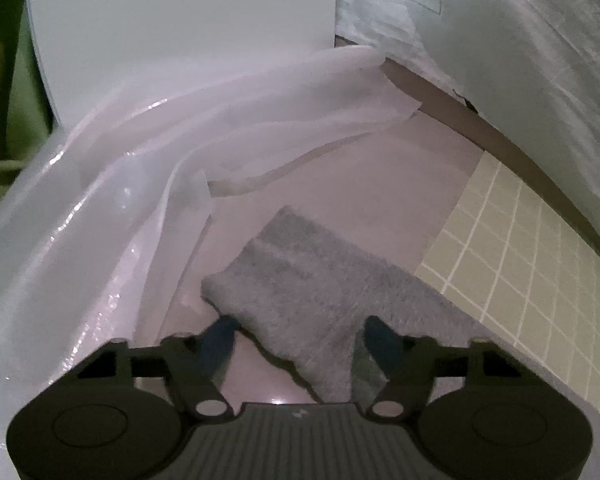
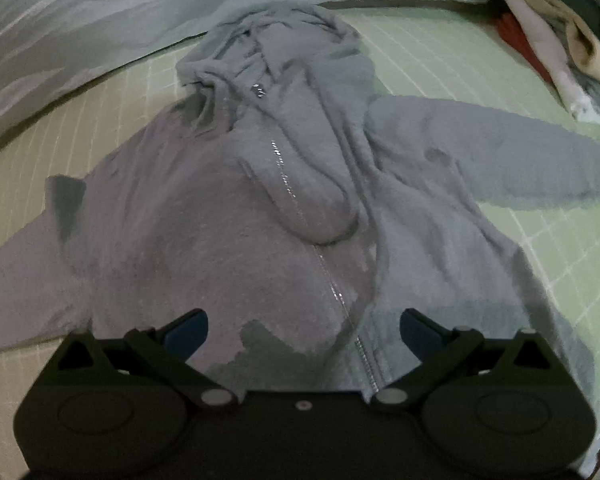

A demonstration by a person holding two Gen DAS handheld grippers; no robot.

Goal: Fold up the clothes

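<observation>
A grey fleece zip hoodie [image 2: 260,208] lies face up on a green gridded mat [image 2: 480,64], hood at the far end, sleeves spread to both sides. My right gripper [image 2: 304,332] is open and empty, hovering over the hoodie's lower front by the zipper. In the left wrist view one grey sleeve end [image 1: 312,288] reaches off the mat [image 1: 520,280] onto a pale surface. My left gripper [image 1: 300,340] is open, its fingers on either side of the cuff, not closed on it.
Translucent plastic sheeting [image 1: 140,168] bunches at the left of the sleeve, with a white panel [image 1: 180,20] behind it. A pile of other clothes [image 2: 556,48] lies at the mat's far right. Pale sheeting [image 2: 100,12] borders the mat's far edge.
</observation>
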